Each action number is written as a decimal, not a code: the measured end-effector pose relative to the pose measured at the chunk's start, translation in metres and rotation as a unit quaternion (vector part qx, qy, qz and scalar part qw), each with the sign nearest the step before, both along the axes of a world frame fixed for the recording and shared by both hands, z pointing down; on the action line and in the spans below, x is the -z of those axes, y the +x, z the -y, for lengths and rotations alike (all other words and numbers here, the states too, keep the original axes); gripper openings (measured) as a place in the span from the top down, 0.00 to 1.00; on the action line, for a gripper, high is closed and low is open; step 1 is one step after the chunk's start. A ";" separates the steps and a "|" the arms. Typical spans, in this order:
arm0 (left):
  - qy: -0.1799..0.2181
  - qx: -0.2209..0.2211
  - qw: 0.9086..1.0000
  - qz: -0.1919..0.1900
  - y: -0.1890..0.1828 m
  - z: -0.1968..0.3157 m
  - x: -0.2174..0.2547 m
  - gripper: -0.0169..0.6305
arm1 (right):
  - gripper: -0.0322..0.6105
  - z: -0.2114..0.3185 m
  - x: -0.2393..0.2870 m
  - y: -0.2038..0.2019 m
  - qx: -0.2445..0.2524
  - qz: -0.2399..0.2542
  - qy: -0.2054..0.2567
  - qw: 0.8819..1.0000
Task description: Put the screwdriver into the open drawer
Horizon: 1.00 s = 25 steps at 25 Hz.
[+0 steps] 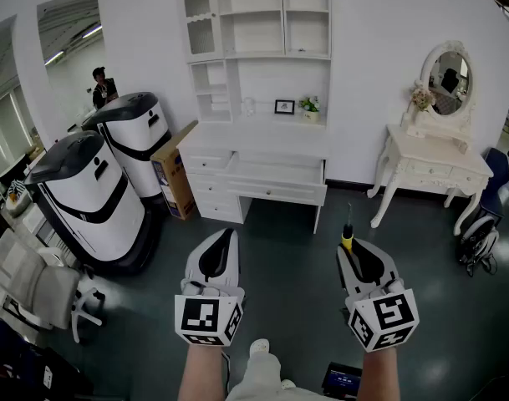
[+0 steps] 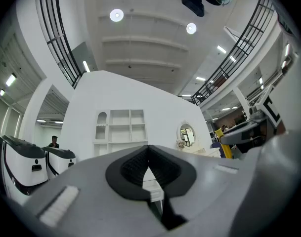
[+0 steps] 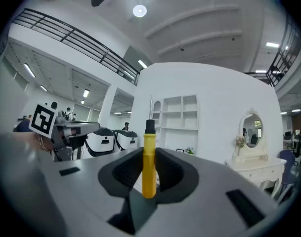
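Note:
A screwdriver (image 1: 348,234) with a yellow handle and a thin dark shaft stands out of my right gripper (image 1: 349,247), which is shut on the handle. In the right gripper view the yellow handle (image 3: 149,158) sits upright between the dark pads (image 3: 121,174), its black end on top. My left gripper (image 1: 225,241) is beside it at the same height, shut with nothing in it; its pads (image 2: 133,168) meet at the tip. Ahead across the dark floor stands a white desk with a hutch (image 1: 262,73). Its middle drawer (image 1: 275,175) is pulled open.
Two large white-and-black machines (image 1: 87,199) and a cardboard box (image 1: 175,176) stand left of the desk. A white vanity table with an oval mirror (image 1: 434,162) stands to its right, a chair with a bag (image 1: 480,234) beside it. A person (image 1: 103,86) stands at the far left.

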<state>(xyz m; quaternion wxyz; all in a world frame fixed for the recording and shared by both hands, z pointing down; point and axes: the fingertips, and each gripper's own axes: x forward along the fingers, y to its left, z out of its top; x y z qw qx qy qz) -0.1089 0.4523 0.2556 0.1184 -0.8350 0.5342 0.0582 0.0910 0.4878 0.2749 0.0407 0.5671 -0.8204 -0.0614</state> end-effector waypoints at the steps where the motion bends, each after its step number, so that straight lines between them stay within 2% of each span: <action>1: 0.000 0.000 1.000 0.001 0.003 0.001 0.001 0.96 | 0.82 0.001 0.001 0.003 0.000 0.000 0.000 1.000; 14: -0.002 0.006 1.000 -0.011 0.008 0.048 -0.005 0.96 | 0.82 0.043 0.001 0.013 0.001 0.006 -0.002 1.000; 25: -0.008 0.006 1.000 -0.023 -0.005 0.146 -0.010 0.96 | 0.82 0.135 0.000 -0.003 0.009 -0.005 -0.006 1.000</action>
